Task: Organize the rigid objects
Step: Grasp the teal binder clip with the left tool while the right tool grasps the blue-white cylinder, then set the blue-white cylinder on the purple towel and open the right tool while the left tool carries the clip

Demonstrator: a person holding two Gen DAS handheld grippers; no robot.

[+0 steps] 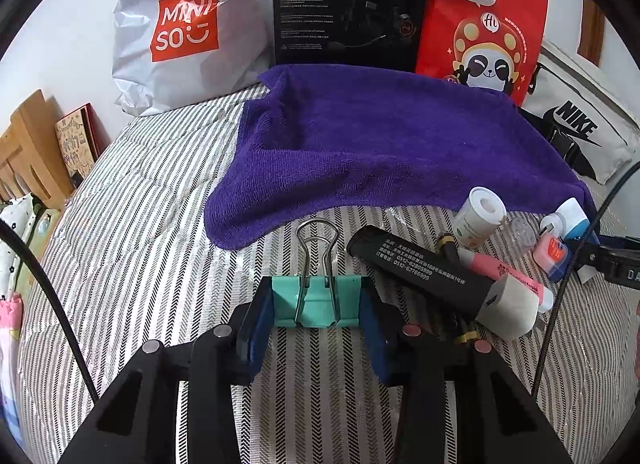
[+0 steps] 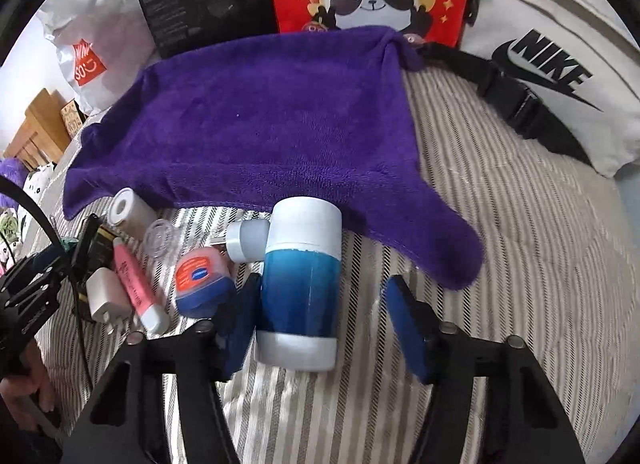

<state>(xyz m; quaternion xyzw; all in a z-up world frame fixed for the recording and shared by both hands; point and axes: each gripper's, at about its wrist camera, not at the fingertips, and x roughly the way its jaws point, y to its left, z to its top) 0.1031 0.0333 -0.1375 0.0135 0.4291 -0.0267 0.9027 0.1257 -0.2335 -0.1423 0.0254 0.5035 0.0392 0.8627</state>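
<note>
- Your left gripper [image 1: 317, 306] has its jaws pinched on the teal binder clip [image 1: 316, 302], one blue pad against each side of the clip body, with the wire handles pointing away toward the purple towel [image 1: 372, 144]
- The clip is held over the striped bedspread [image 1: 140, 224], just short of the towel's near hem
- Your right gripper [image 2: 320, 304] has its jaws spread wide around the blue-and-white bottle [image 2: 300, 288]; the left pad sits right at the bottle's side, the right pad stands clear of it, and the bottle lies on the bedspread with its far white end at the towel's near edge
- Just left of that bottle, still nearer you than the towel, sit the small red-and-blue jar [image 2: 202, 284], a pink tube [image 2: 138, 288] and a white plug adapter [image 2: 106, 294]
- Between those and the towel's hem lie a small white-capped bottle [image 2: 246, 242], a clear round cap [image 2: 160, 242] and a white canister [image 2: 128, 210], the canister touching the hem
- A black box with white print [image 1: 420, 272] lies beside the pink tube in the left view, close to the towel's near edge
- The towel is spread flat on the bedspread, its near right corner trailing toward your right gripper
- Behind the towel stand a white MINISO bag [image 1: 180, 28], a black carton [image 1: 348, 4] and a red panda bag [image 1: 484, 24]; a white Nike bag [image 2: 560, 64] lies off the towel's far right corner
</note>
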